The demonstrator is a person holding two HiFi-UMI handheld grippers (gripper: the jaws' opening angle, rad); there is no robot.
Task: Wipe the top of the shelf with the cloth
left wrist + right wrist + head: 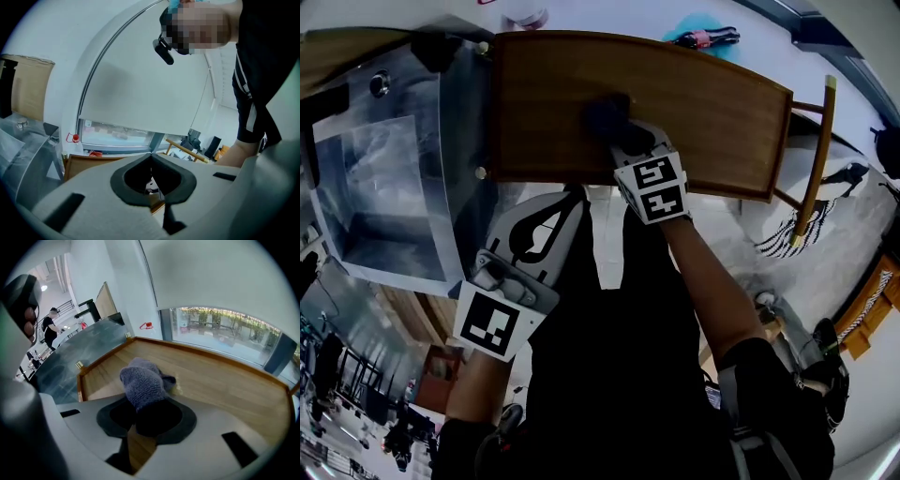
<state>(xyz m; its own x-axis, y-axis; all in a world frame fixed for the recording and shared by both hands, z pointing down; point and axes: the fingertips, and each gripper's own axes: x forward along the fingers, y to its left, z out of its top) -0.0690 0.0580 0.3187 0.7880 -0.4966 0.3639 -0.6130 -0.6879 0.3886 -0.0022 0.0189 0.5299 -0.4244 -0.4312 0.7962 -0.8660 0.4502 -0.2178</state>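
Observation:
The shelf's wooden top [712, 103] has a raised rim and fills the upper middle of the head view. A grey-purple knitted cloth [607, 117] lies bunched on it near the front edge, left of centre. My right gripper [623, 141] is shut on the cloth [143, 380] and holds it against the wood [220, 376]. My left gripper [572, 197] hangs off the shelf, just in front of its near edge, with its jaws together and nothing between them. In the left gripper view that gripper [151, 157] points up at a white wall and a window.
A glass-topped table [394, 169] butts against the shelf's left side. A bottle [703, 39] lies on a blue patch beyond the far edge. A wooden chair frame [816, 159] stands to the right. Windows [225, 329] run behind the shelf. A person [49, 322] stands far off.

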